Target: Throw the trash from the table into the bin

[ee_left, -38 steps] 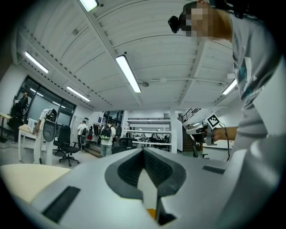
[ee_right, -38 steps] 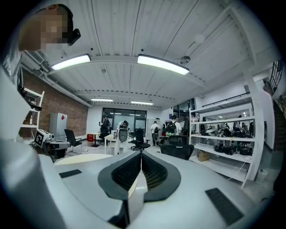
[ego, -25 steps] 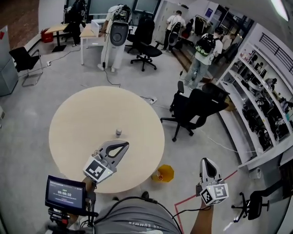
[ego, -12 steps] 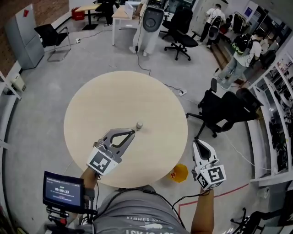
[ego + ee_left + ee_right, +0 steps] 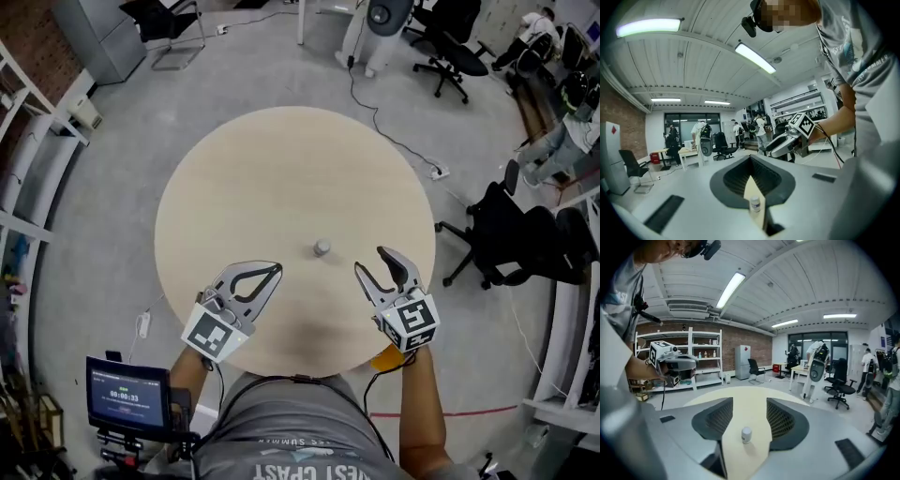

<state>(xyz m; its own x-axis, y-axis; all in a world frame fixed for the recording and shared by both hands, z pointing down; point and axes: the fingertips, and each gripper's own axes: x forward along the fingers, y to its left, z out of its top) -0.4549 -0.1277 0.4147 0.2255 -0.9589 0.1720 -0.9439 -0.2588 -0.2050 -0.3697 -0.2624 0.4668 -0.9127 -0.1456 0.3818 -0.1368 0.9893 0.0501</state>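
Between the jaws of the right tongs (image 5: 372,261) nothing is gripped. They stand apart and are opening, aimed at the small bottle (image 5: 322,247), which sits in line with the gap, a little ahead and untouched. The left tongs (image 5: 277,269) have their tips together, empty, near the bottle on its other side. The bottle stands upright near the middle of the table (image 5: 234,169). Judged light, rigid, smooth and easily tipped; best pinched across the body, below the cap.
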